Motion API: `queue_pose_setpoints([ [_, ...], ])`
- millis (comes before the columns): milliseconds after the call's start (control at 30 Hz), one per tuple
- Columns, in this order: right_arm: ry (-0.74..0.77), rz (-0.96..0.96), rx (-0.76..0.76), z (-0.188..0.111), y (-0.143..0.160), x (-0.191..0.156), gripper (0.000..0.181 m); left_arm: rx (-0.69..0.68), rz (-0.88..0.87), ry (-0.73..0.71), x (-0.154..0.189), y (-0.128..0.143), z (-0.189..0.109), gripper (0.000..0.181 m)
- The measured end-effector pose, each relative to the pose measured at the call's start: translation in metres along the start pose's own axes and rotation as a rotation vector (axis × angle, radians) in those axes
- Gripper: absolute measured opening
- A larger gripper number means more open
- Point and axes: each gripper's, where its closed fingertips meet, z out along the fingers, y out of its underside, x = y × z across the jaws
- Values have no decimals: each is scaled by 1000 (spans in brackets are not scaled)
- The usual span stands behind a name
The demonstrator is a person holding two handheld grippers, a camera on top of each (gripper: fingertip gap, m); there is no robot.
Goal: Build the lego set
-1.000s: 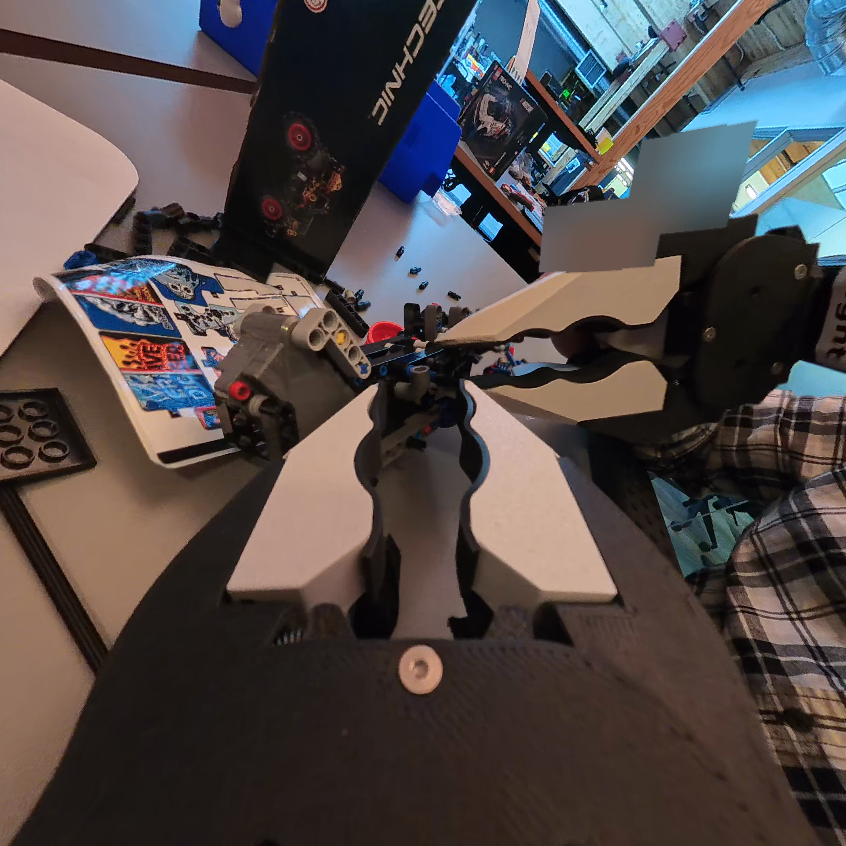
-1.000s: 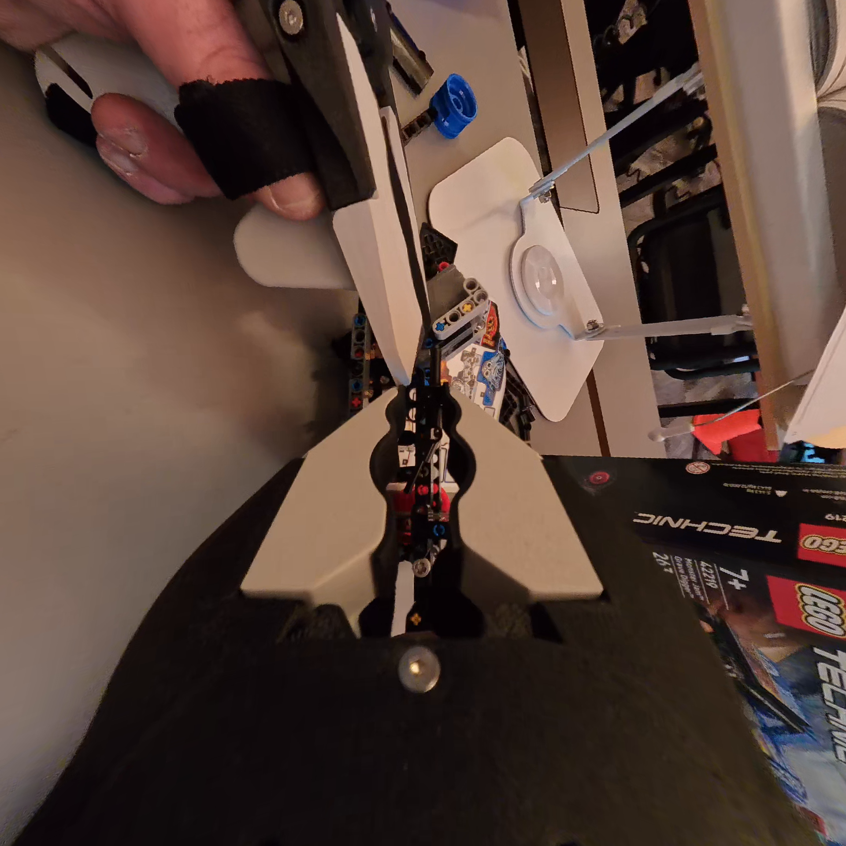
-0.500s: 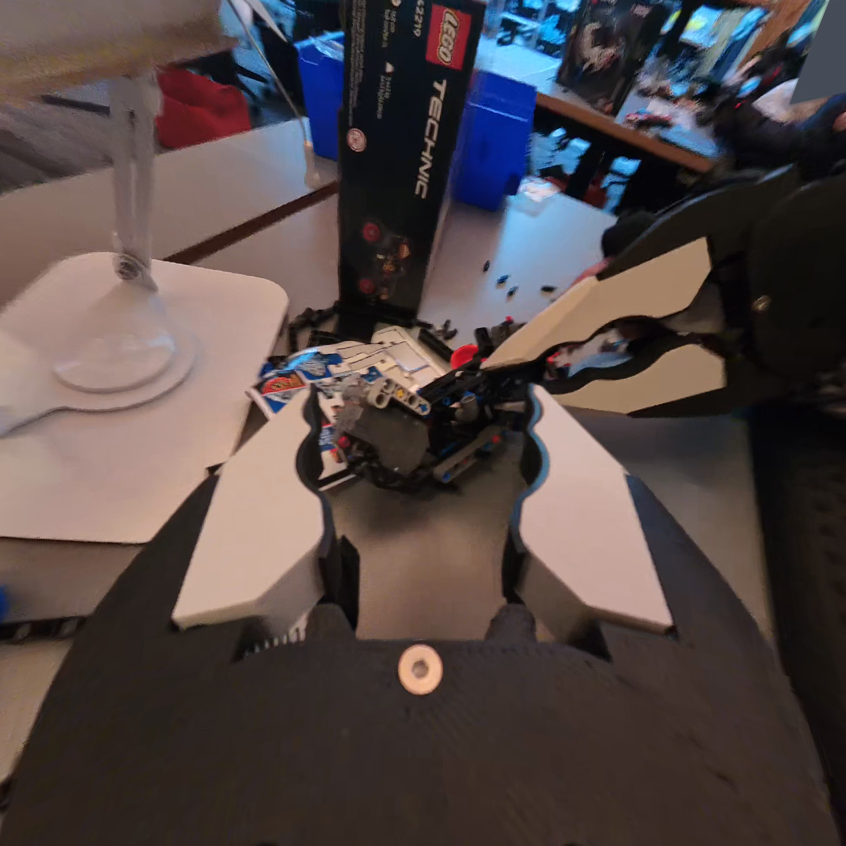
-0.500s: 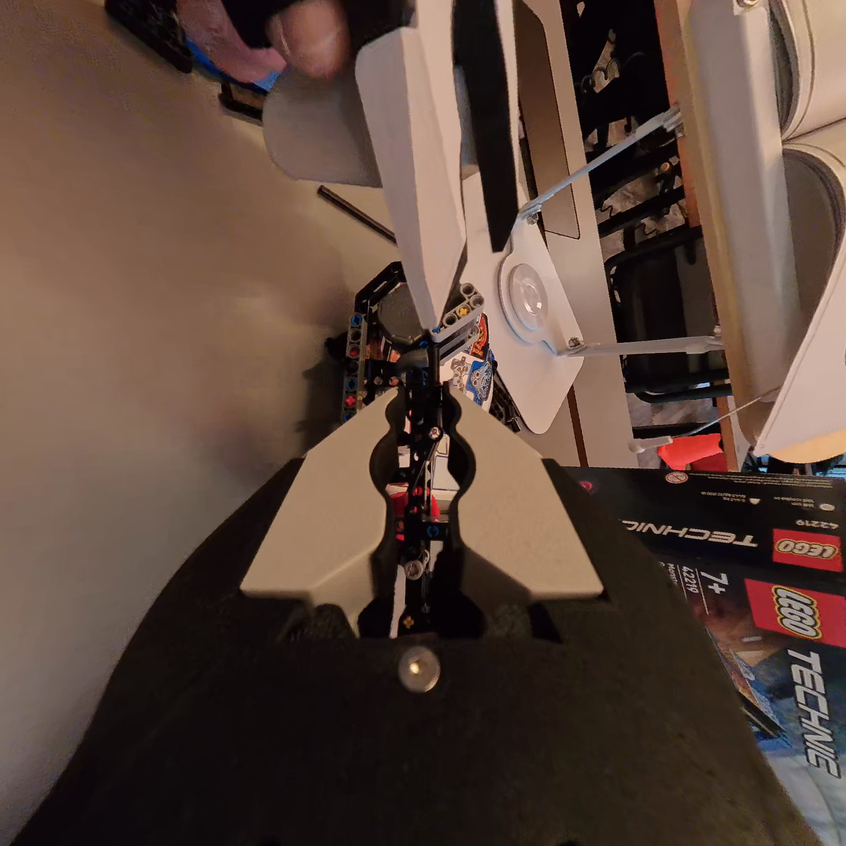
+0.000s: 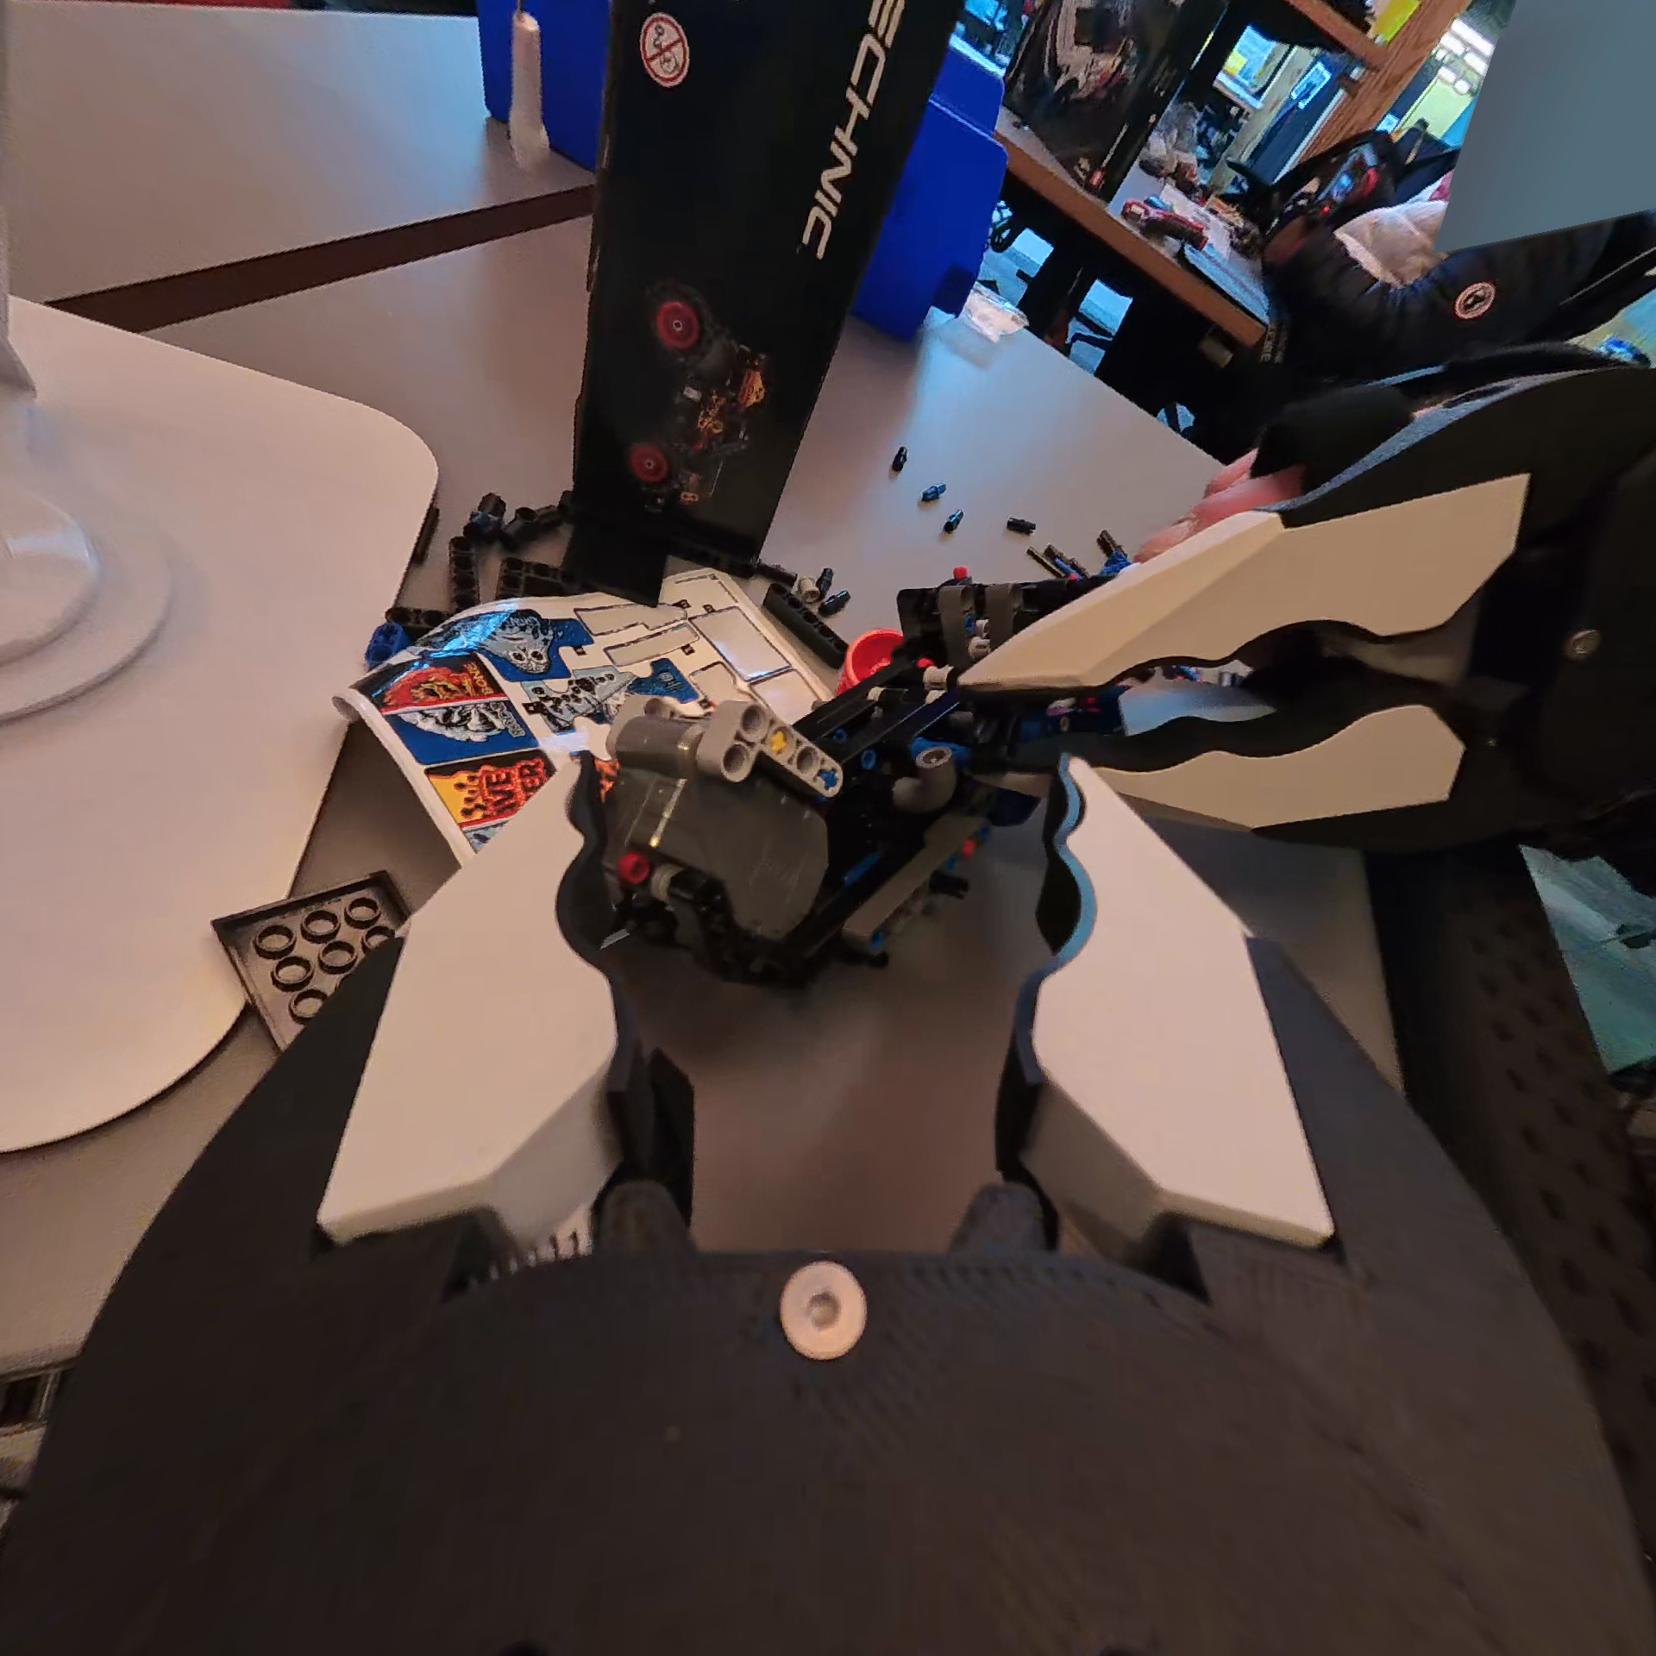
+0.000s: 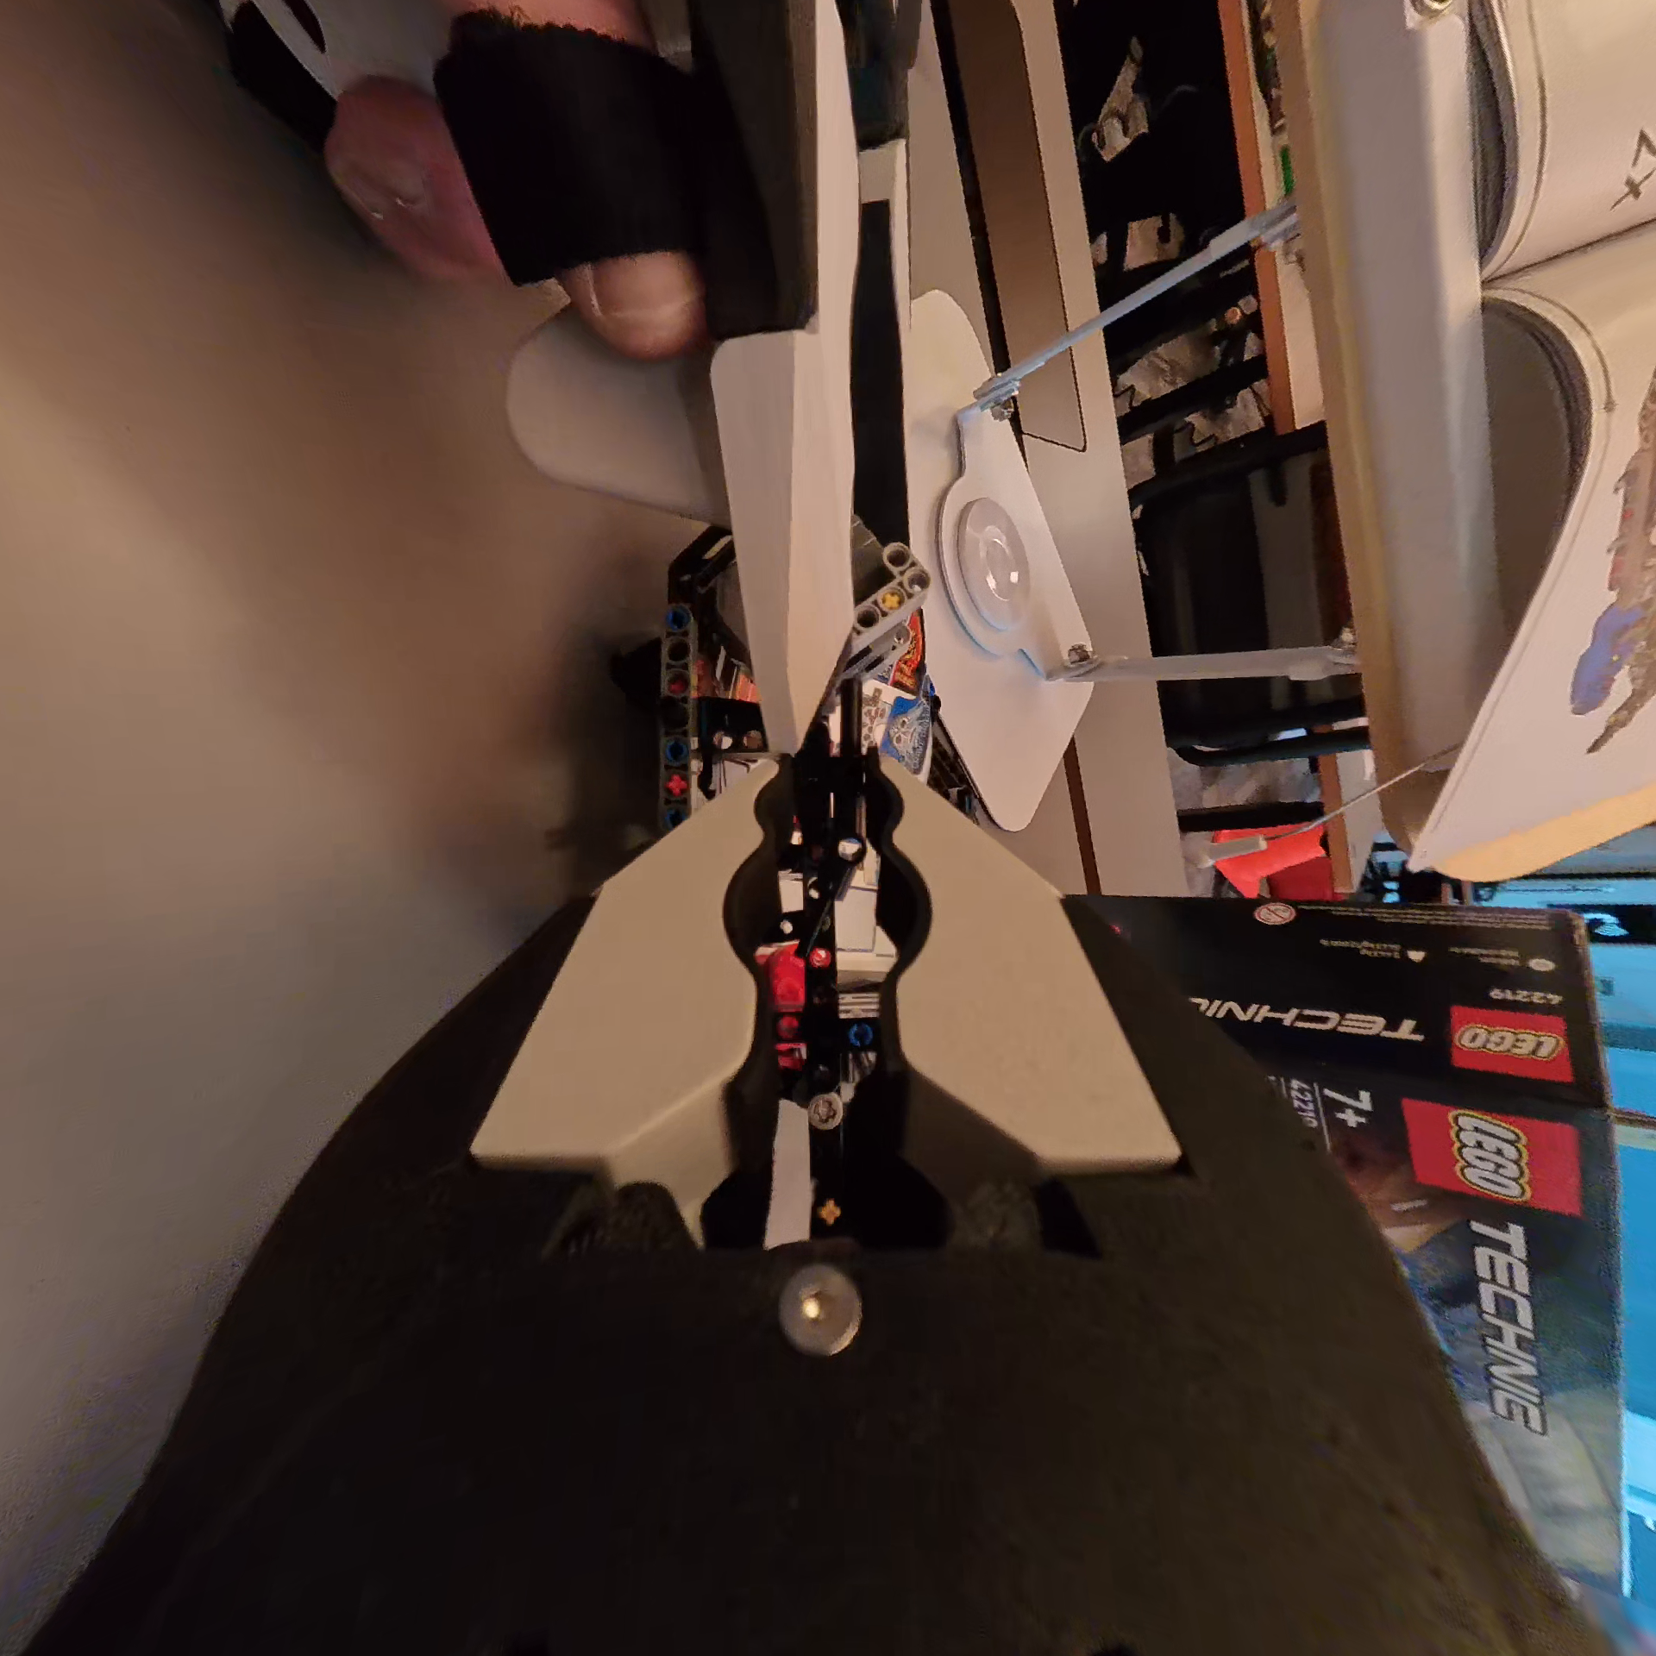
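Observation:
The part-built Lego model [image 5: 744, 842] is black and blue with a grey block and a light grey beam at its near end. My right gripper [image 5: 972, 717] comes in from the right and is shut on the model's black frame. In the right wrist view the right gripper [image 6: 829, 772] clamps the thin black frame [image 6: 824, 896] edge-on. My left gripper [image 5: 820, 806] is open wide, its fingertips on either side of the grey block, not pressing it. One of the left gripper's fingers [image 6: 789, 538] hangs over the model's far end in the right wrist view.
A curled sticker sheet [image 5: 538, 699] lies behind the model. The black Lego box [image 5: 744, 269] stands upright beyond it. A black studded plate [image 5: 309, 941] and a white stand base [image 5: 179, 672] are at left. Loose pins [image 5: 950, 515] and a red piece [image 5: 874, 650] lie on the grey table [image 5: 986, 430].
My left gripper opened from a narrow grip on the model, pulled back, then came forward so its open fingers flank the grey block. The right gripper kept its hold.

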Motion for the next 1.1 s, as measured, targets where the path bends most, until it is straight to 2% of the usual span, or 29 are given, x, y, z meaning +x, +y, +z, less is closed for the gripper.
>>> queue_pose_setpoints([
  [100,17,-6,-13,1,0,1,13,7,-4,-8,-1,0,0,96],
  [133,25,-15,-17,1,-1,1,13,14,-8,-25,-5,0,0,88],
  [600,52,-22,-44,-1,-5,3,13,23,-60,12,-7,2,-1,84],
  [867,-23,70,-33,0,-3,4,13,25,-85,19,-8,1,1,84],
  [1100,-151,190,-21,1,0,3,13,17,-106,29,-8,0,3,84],
])
